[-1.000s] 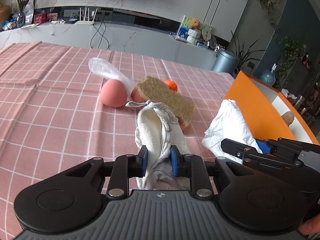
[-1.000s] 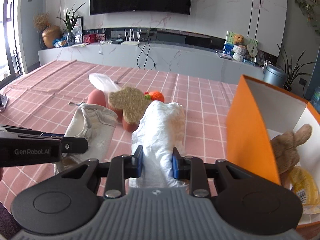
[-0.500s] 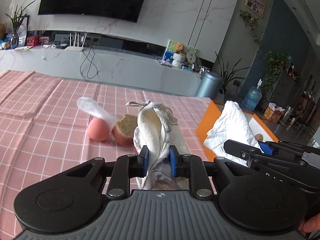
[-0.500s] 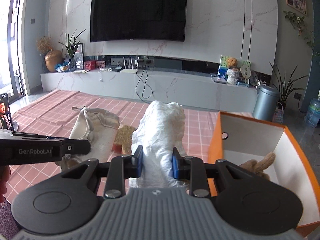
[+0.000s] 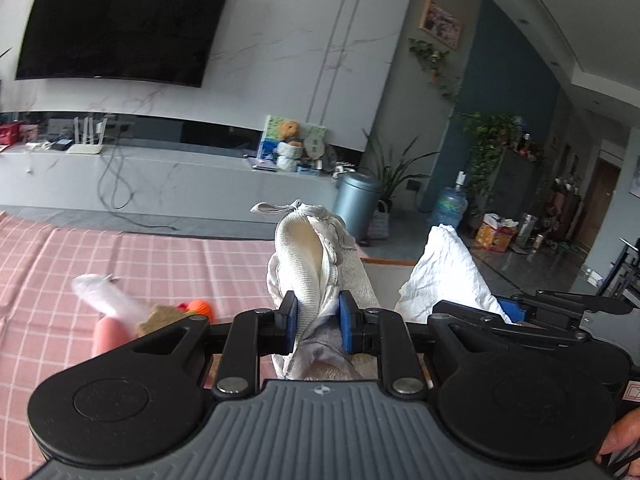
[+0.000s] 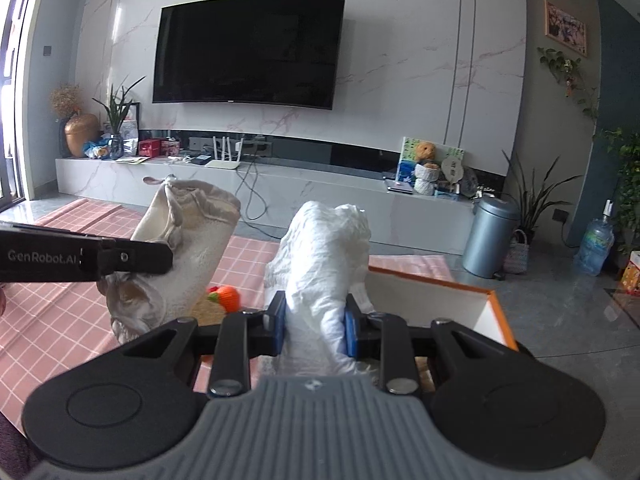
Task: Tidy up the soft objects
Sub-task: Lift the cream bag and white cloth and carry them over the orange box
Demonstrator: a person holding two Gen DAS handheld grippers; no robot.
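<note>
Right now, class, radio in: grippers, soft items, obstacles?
Left gripper clamps cream drawstring pouch. Right gripper clamps white crumpled cloth. Orange box below, unobstructed.

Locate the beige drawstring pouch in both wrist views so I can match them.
Left wrist: beige drawstring pouch at centre, pinched in the left gripper.
Right wrist: pouch at left of centre, behind the left gripper's side.
Shared landmark: the small orange toy on the pink checked cloth.

The drawstring pouch [image 5: 308, 264] looked like coarse cream knit cloth w/ a satiny grey lining; the white cloth [image 6: 328, 248] was thin, crinkled, matt. Checked pink tablecloth [image 5: 60, 280] looked woven, orange box [image 6: 432, 300] smooth cardboard.
</note>
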